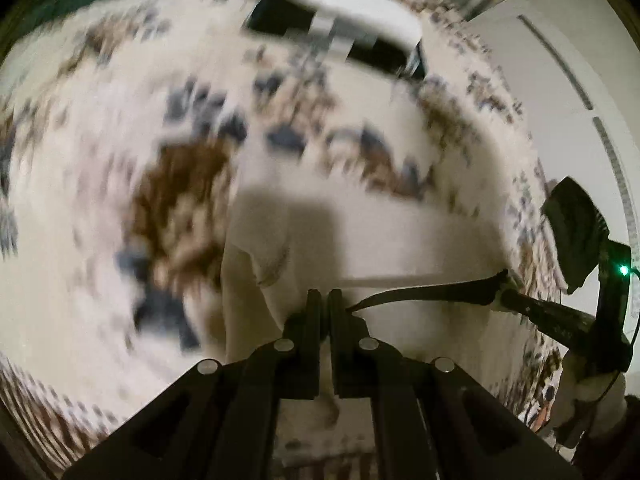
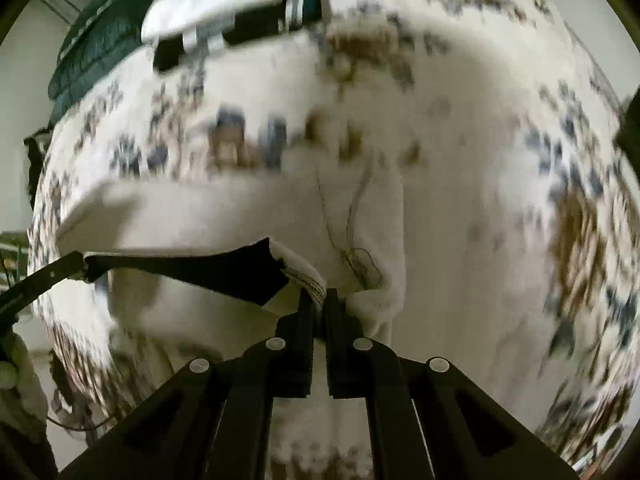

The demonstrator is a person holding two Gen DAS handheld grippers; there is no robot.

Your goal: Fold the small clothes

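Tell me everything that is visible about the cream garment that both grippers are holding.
The cream fabric garment looks soft and plain, with a black band along one edge and white stitched trim beside it. It is lifted and stretched between the left gripper and the right gripper, both shut on that edge. The rest hangs over the patterned white, brown and blue bedcover, with loose dark threads on it. Motion blur hides finer detail.

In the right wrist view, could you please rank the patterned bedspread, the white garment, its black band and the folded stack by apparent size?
1. patterned bedspread
2. white garment
3. folded stack and black band look alike; the stack lies farther off.
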